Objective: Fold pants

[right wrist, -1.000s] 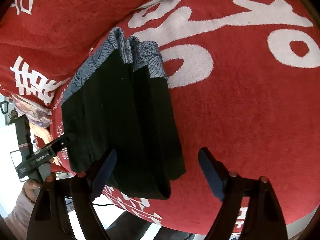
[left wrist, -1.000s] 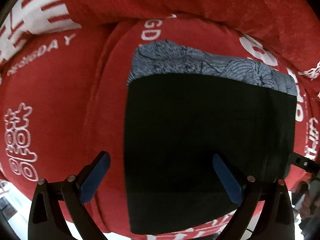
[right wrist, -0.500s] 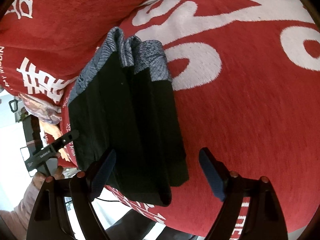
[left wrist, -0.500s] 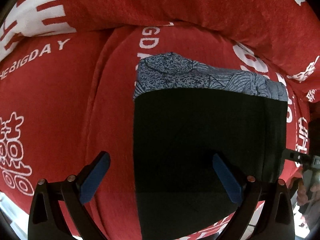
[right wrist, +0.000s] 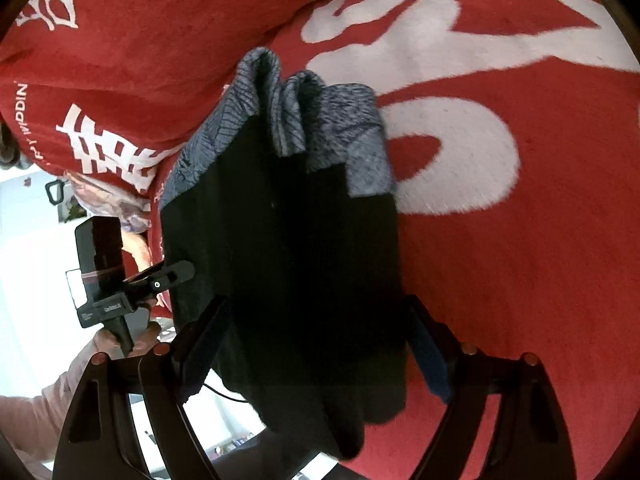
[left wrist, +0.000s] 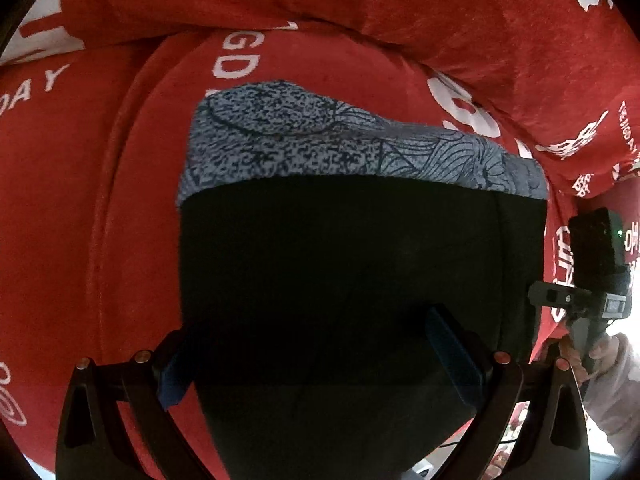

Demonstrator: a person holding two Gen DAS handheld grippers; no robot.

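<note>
Red cover bears folded pants; both grippers' jaws wide, empty.

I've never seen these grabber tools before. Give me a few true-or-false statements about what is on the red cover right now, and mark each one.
1. The pants are mostly black with a blue-grey patterned band along one end. True.
2. The pants are spread out flat at full length. False: they lie folded into a compact stack, with several layers showing in the right wrist view.
3. The cover under them is red with white lettering. True.
4. The right gripper has its fingers clamped shut on the fabric. False: the fingers stand wide apart, one on each side of the stack's near end.
5. The left gripper is open, with the pants' near end between its fingers. True.
</note>
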